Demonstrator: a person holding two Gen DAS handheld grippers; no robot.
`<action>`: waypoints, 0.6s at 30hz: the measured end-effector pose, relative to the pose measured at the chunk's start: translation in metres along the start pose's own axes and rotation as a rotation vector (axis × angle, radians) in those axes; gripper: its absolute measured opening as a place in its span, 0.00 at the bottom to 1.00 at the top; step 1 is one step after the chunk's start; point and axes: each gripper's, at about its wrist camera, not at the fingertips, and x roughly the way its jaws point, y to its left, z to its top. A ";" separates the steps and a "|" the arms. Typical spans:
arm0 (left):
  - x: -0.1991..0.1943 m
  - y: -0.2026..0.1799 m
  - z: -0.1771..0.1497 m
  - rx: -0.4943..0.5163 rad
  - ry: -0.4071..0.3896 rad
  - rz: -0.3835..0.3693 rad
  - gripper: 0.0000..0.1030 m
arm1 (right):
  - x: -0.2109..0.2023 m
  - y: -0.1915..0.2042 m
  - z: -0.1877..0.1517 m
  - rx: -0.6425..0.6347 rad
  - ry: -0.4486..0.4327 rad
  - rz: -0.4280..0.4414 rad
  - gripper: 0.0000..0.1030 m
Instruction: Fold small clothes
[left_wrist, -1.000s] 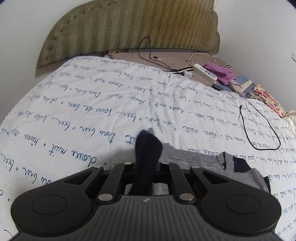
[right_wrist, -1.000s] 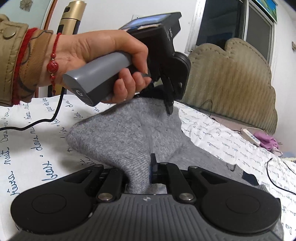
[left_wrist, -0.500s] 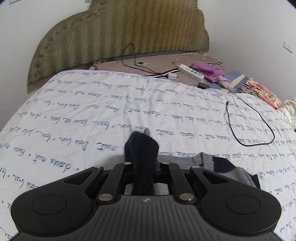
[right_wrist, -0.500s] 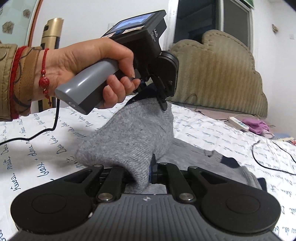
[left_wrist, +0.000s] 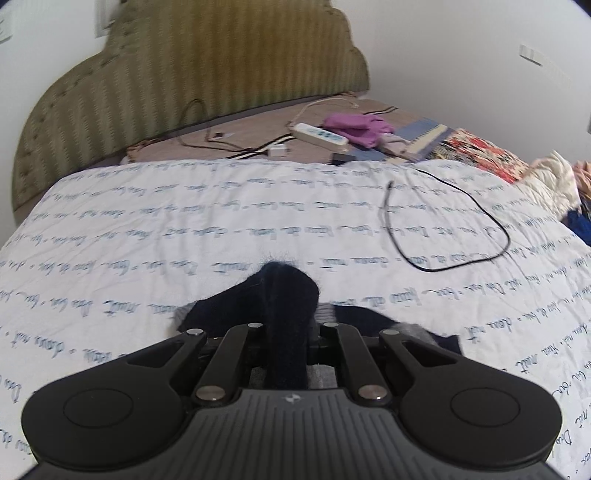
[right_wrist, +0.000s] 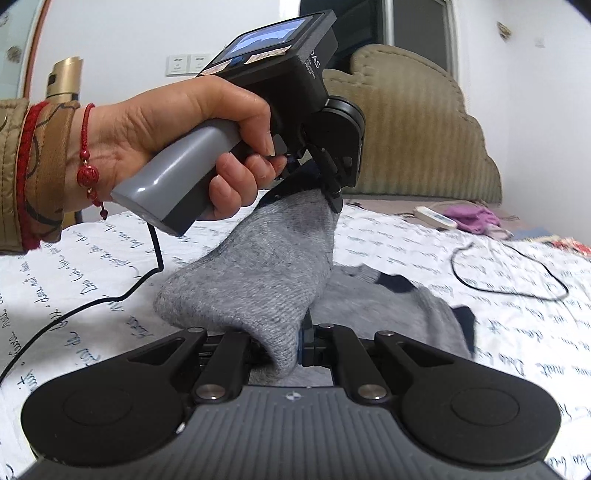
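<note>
Right now both grippers are clamped on one grey sock, lifted off the bed: the left gripper pinches its dark toe end, the right gripper grips the other end, so the knit hangs bowed between them. Its mate lies flat just beneath. My worry is that the ends land crooked over that mate, since the slack knit can twist, or slip from a thin pinch

place: home bedroom — bed | quilt with script print | padded headboard — wall sockets
</note>
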 end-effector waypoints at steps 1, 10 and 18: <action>0.002 -0.008 0.000 0.008 0.003 -0.007 0.08 | -0.002 -0.005 -0.002 0.011 0.001 -0.005 0.08; 0.030 -0.068 -0.006 0.056 0.049 -0.039 0.08 | -0.009 -0.053 -0.022 0.216 0.031 0.032 0.08; 0.064 -0.102 -0.020 0.063 0.114 -0.092 0.09 | -0.001 -0.088 -0.048 0.464 0.118 0.130 0.19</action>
